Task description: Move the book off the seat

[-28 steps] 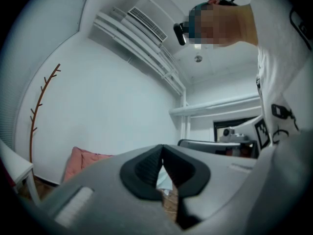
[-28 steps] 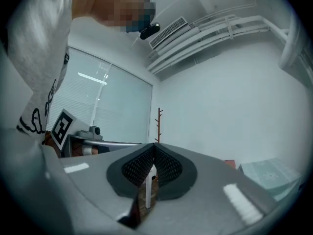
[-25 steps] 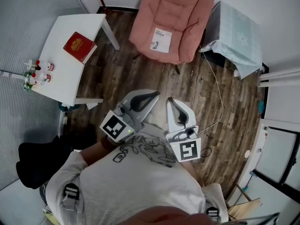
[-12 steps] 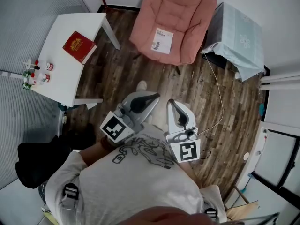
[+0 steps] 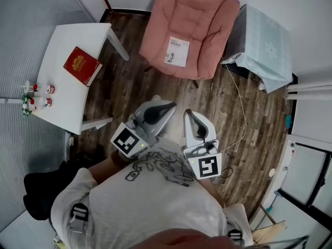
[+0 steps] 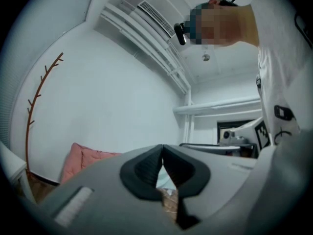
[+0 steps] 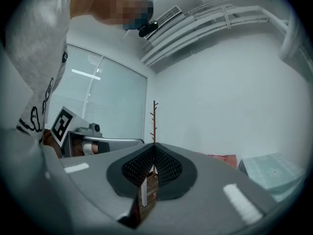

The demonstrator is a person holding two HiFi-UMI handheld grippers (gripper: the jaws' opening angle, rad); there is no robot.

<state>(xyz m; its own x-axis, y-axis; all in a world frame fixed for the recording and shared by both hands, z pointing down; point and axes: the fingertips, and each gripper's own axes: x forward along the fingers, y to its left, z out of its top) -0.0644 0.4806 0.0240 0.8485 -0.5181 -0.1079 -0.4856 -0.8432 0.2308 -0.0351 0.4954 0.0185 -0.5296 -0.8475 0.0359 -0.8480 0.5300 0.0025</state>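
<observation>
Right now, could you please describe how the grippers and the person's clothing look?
The left gripper and right gripper are light grey shells with black ribbed pads, each bearing a black-and-white marker cube. The person's pale shirt has black line art.

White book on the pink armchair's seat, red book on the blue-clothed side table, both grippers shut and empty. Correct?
No: the head view shows the red book on the white table, not the blue-clothed side table. The white book is on the seat of the pink armchair, and the left gripper and right gripper are shut and empty.
</observation>
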